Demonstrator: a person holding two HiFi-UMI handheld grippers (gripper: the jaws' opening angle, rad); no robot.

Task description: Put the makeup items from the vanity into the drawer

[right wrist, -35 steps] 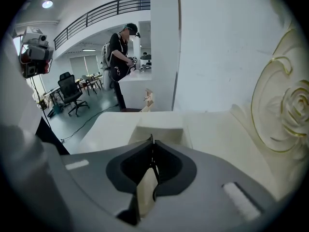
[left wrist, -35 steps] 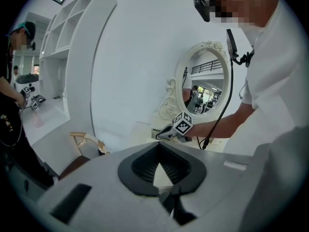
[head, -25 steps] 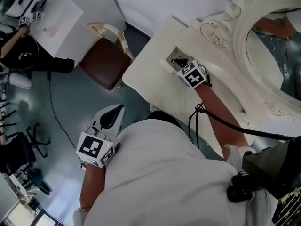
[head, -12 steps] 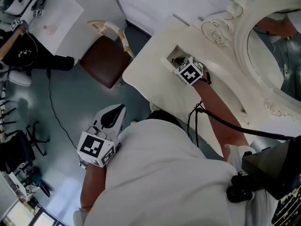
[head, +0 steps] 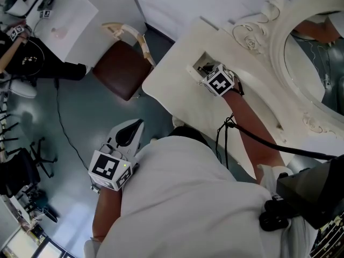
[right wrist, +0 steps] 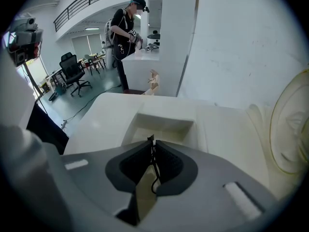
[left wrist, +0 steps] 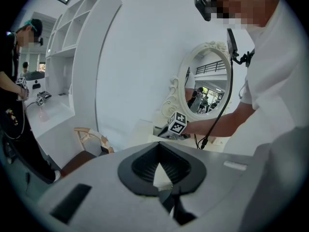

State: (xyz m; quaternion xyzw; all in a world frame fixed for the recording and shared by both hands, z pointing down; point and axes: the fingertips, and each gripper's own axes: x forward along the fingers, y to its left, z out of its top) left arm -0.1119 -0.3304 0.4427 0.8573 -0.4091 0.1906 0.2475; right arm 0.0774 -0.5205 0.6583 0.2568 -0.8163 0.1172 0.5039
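The cream vanity (head: 183,98) has an open rectangular drawer recess (head: 200,62) near its far left corner. My right gripper (head: 202,72) hangs right over that recess, marker cube behind it. In the right gripper view its jaws (right wrist: 151,141) are shut on a thin dark item (right wrist: 150,140), which sticks up between the tips, with the pale drawer recess (right wrist: 161,129) just beyond. My left gripper (head: 133,127) hangs low at my side over the floor, away from the vanity. Its jaws (left wrist: 159,146) meet at the tips with nothing in them.
An ornate oval mirror (head: 314,52) stands at the vanity's back right. A brown-seated chair (head: 121,69) sits left of the vanity. A person at a white table (head: 59,20) is at the far left. A black cable (head: 252,136) runs along my right forearm.
My right gripper has shifted only slightly over the drawer recess, still shut. The left gripper has stayed where it was.
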